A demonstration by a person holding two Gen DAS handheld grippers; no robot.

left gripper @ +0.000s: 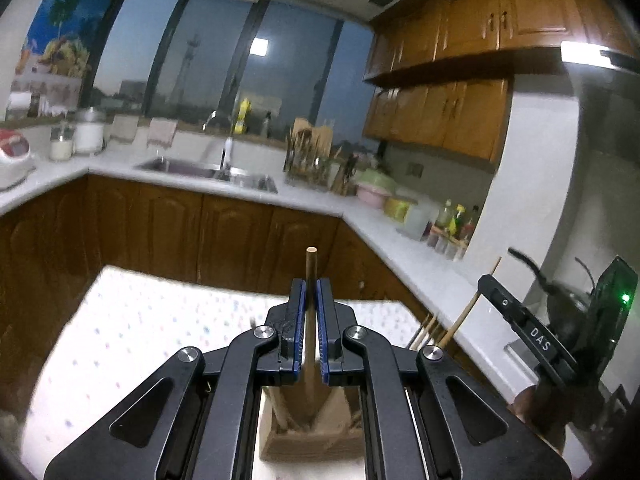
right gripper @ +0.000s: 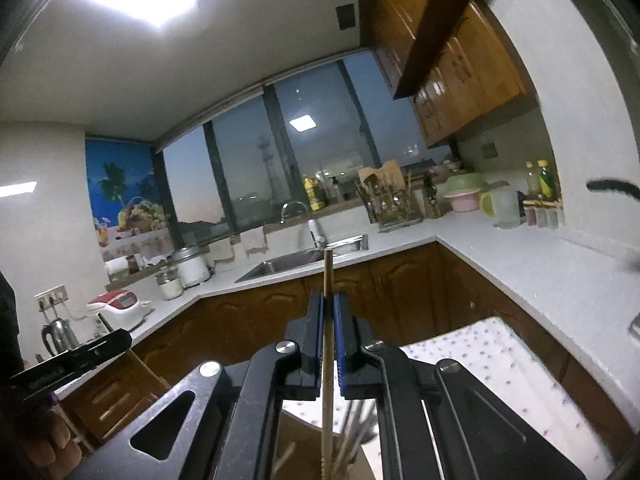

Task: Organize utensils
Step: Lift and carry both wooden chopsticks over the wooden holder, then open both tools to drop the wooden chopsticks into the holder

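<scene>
My left gripper [left gripper: 311, 292] is shut on a wooden utensil handle [left gripper: 311, 268] that stands upright between the blue pads, its lower end in a wooden utensil holder [left gripper: 308, 440] below the jaws. My right gripper [right gripper: 328, 306] is shut on a thin bamboo chopstick [right gripper: 327, 268] that runs upright through the pads and down toward the holder [right gripper: 304, 432]. The right gripper shows at the right of the left wrist view [left gripper: 520, 320], with chopsticks [left gripper: 466, 312] beside it. The left gripper shows at the left of the right wrist view [right gripper: 72, 360].
Both grippers hover over a table with a white dotted cloth [left gripper: 140, 320]. Beyond is an L-shaped white counter [left gripper: 400, 248] with a sink [left gripper: 200, 166], a dish rack [left gripper: 308, 156], bottles [left gripper: 456, 220], jars [left gripper: 88, 132] and a rice cooker [left gripper: 12, 156].
</scene>
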